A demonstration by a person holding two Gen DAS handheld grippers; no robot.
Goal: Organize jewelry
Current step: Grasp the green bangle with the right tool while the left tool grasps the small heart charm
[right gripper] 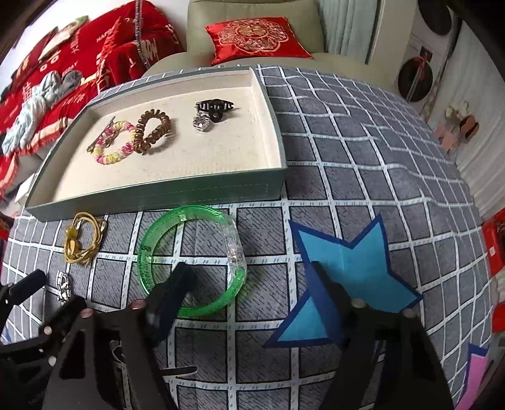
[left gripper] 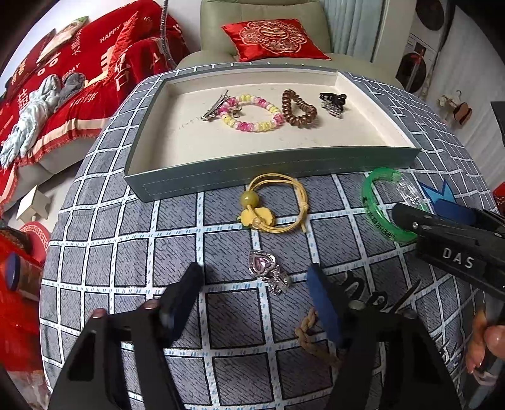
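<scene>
A shallow grey-green tray (left gripper: 271,172) with a cream lining sits on a cushioned surface covered in a grey cloth (left gripper: 233,315) with a white grid. Inside the tray lie a metal hair clip (left gripper: 214,105), a pink-and-yellow bead bracelet (left gripper: 252,113), a brown coil hair tie (left gripper: 298,108) and a black claw clip (left gripper: 333,99); in the right wrist view a small silver heart charm (right gripper: 202,121) lies against the claw clip. These pieces form a loose row along the tray's long side.

On the cloth just in front of the tray lies a yellow cord hair tie (left gripper: 274,205) with a round bead and a small yellow ornament, its loop flat. Nearer the camera is a silver ring (left gripper: 266,271) with a pink heart stone, its long axis running diagonally from upper left to lower right. A braided tan cord (left gripper: 307,334) lies beside the left gripper's right finger. To the right, a clear green bangle (right gripper: 192,260) lies flat, with a colourless block on its right side.

The left gripper (left gripper: 257,302) hovers with jaws partly open around the ring, nothing pinched. The right gripper (right gripper: 249,299) has one finger inside the bangle and one outside, jaws partly open, not pressing it. A blue star patch (right gripper: 353,268) marks the cloth. Behind are a pale green sofa (left gripper: 277,9), a red embroidered cushion (left gripper: 274,39) and red blankets (left gripper: 63,79).
</scene>
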